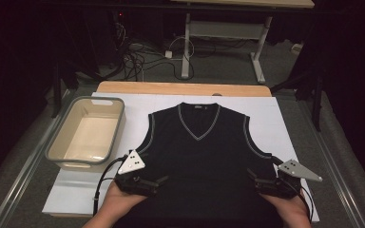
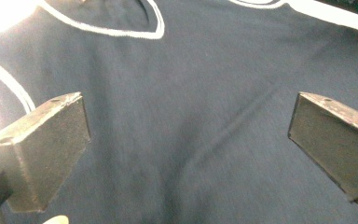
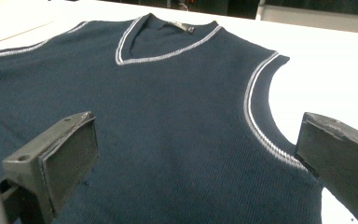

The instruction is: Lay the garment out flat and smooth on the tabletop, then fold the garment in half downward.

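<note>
at the far left of the high view a grey tub (image 1: 86, 134) sits on the white sheet (image 1: 285, 123) that covers the table, its pale inside bare, just beside the left shoulder of the vest (image 1: 204, 161). next comes the left gripper (image 1: 158, 182), held in the person's left hand (image 1: 119, 202) near the lower left side of the vest, its grey plate tilted up and its cable looping down toward the table edge. in the left gripper view its two black jaws stand spread wide apart with nothing between them, hanging over the dark cloth of the vest (image 2: 191, 121); the white-trimmed neckline lies ahead of them. whether the jaw tips touch the cloth is hard to say, since this view is a little blurred.

the vest lies flat and face up in the middle of the sheet, neck pointing away from the person, hem at the near edge. its v-neck and both armholes carry a pale trim.

at the right, the right gripper (image 1: 253, 176) is held in the right hand (image 1: 292, 209) at the lower right side of the vest. in the right gripper view its jaws are also spread wide, holding nothing, one over the dark cloth (image 3: 168, 121) and the other near the trimmed armhole edge, beside the white sheet (image 3: 335, 70).
</note>
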`<act>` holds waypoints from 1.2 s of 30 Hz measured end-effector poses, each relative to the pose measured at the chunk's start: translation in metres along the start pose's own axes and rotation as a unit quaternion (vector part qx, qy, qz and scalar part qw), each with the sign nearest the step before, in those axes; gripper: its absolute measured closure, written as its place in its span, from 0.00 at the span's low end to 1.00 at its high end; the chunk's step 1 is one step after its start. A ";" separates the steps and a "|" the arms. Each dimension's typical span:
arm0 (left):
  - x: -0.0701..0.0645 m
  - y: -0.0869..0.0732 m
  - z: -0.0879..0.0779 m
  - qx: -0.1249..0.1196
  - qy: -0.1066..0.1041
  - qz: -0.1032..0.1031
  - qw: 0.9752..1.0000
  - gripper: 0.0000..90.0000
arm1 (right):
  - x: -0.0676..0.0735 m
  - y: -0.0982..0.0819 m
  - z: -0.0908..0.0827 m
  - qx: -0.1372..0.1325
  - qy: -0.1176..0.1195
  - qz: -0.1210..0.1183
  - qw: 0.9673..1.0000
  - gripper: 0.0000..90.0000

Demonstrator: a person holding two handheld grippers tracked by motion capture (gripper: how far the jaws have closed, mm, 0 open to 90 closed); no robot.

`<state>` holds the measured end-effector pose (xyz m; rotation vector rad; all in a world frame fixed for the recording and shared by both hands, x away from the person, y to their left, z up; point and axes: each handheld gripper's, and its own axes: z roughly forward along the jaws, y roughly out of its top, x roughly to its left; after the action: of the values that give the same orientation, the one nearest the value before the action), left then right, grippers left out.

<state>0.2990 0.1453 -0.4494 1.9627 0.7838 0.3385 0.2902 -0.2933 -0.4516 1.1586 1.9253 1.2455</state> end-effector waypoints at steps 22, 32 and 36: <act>0.050 0.030 0.063 0.030 0.043 -0.028 0.998 0.00 | -0.030 0.027 0.053 0.021 -0.018 0.007 1.000 0.03; 0.080 0.024 0.080 0.114 0.108 -0.054 0.986 0.02 | -0.050 0.024 0.083 0.101 -0.029 0.017 0.994 0.30; 0.094 0.018 0.080 0.146 0.133 -0.072 0.978 0.05 | -0.059 0.020 0.087 0.118 -0.035 0.031 0.992 0.39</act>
<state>0.4197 0.1453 -0.4820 2.1428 1.1999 0.4231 0.3953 -0.3041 -0.4684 1.3712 2.0381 1.0146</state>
